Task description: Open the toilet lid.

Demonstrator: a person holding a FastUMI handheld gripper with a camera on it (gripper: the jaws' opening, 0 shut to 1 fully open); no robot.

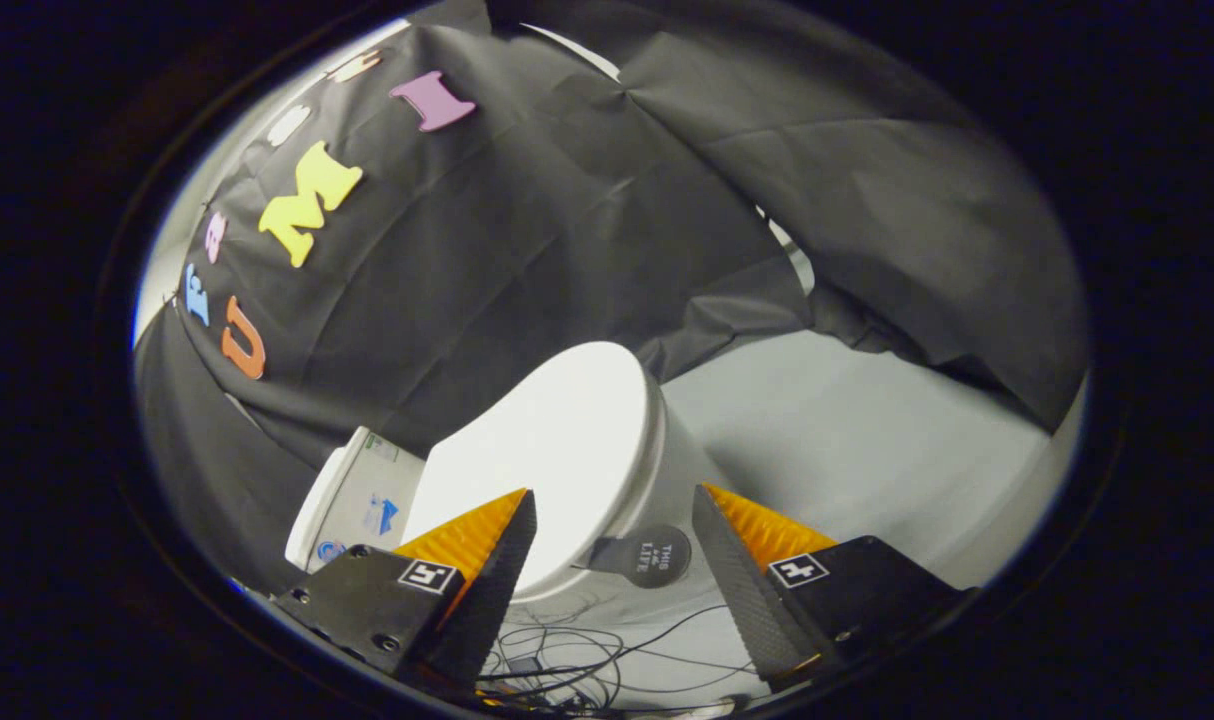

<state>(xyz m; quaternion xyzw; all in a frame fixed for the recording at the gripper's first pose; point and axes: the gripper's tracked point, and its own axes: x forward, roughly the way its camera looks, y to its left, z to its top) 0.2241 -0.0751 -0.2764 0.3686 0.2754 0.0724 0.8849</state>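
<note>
Creased black cloth wall [587,230] hangs over a pale grey floor [867,450].

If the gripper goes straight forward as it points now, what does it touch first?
Probably the dark round tab on the front edge of the closed toilet lid. It lies just ahead, between the open gripper fingers; depth is unclear.

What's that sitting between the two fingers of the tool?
In the gripper view, the open tool frames the closed toilet lid and its dark round lift tab, with loose cables on the floor below.
</note>
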